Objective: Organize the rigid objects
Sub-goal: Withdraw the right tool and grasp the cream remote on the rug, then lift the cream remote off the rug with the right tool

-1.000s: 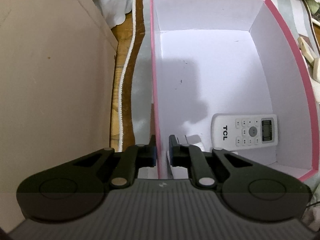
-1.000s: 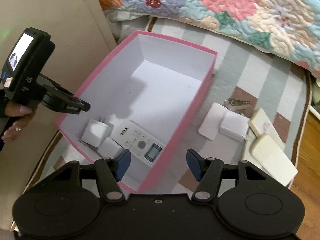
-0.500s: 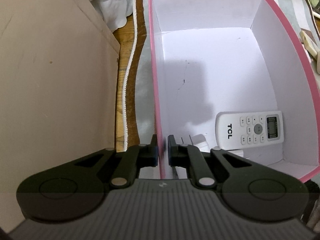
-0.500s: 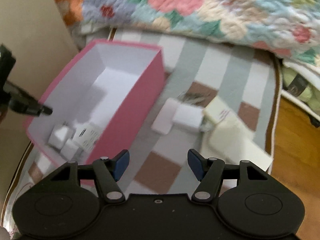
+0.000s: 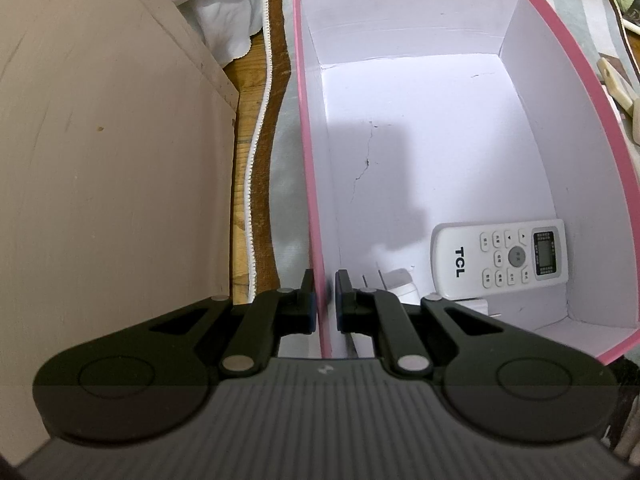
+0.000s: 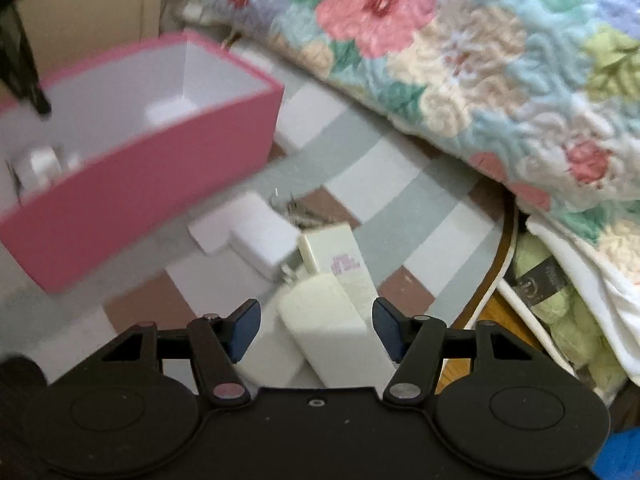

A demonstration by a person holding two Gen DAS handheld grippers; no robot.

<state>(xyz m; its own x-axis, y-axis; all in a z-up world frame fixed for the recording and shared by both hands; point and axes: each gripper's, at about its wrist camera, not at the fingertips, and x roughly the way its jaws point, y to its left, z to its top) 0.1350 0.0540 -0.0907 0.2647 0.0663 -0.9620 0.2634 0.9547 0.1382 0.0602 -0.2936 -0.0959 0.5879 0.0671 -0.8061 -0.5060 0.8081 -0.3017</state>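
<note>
Leftmost, the left claw (image 5: 326, 300) was clamped on the near side wall of the pink box (image 5: 306, 168), where the remote (image 5: 500, 258) already lay at 3 o'clock. Next, the right claw (image 6: 316, 330) stood wide open, holding nothing; a cream block (image 6: 332, 336) lay between its jaws on the striped cloth (image 6: 400, 216), long axis running 11 to 5 o'clock. Right hand nearer.

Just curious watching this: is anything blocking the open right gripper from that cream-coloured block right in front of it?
Nothing visible does. The right gripper is open with the cream block lying just ahead between its fingers, uncovered, beside the other cream piece.
</note>
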